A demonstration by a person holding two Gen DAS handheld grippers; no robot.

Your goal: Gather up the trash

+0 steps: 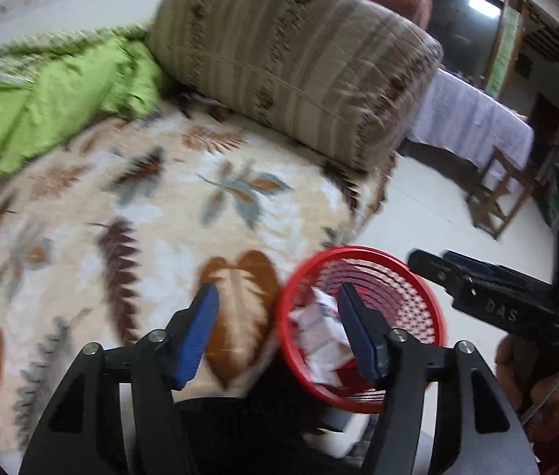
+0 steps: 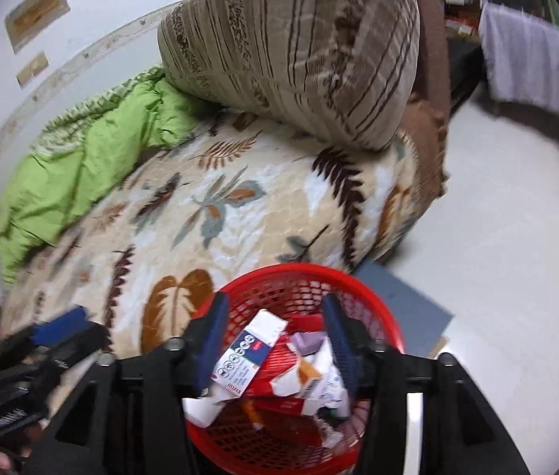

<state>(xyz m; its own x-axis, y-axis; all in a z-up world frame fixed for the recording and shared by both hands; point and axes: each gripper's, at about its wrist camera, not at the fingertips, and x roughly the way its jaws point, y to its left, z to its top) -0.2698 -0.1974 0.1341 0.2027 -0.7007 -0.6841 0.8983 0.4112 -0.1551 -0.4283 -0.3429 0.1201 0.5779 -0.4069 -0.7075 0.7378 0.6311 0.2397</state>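
Observation:
A red mesh basket (image 2: 279,273) stands on the floor against the bed's edge and holds trash. In it lie a white and blue carton (image 2: 247,352) and crumpled papers and small boxes (image 2: 311,376). My right gripper (image 2: 276,297) hangs open right above the basket, with the trash lying below its fingers and nothing pressed between the pads. In the left wrist view, my left gripper (image 1: 278,289) is open and empty. Its left finger is over the blanket and its right finger over the basket (image 1: 358,251). Each gripper shows in the other's view: the right gripper (image 1: 477,277) and the left gripper (image 2: 61,332).
The bed carries a leaf-patterned blanket (image 1: 140,206), a green quilt (image 1: 41,99) and a big striped folded quilt (image 1: 287,59). A grey-blue mat (image 2: 406,304) lies on the white floor by the basket. Further right stand a cloth-covered table (image 1: 473,122) and a wooden chair (image 1: 501,194).

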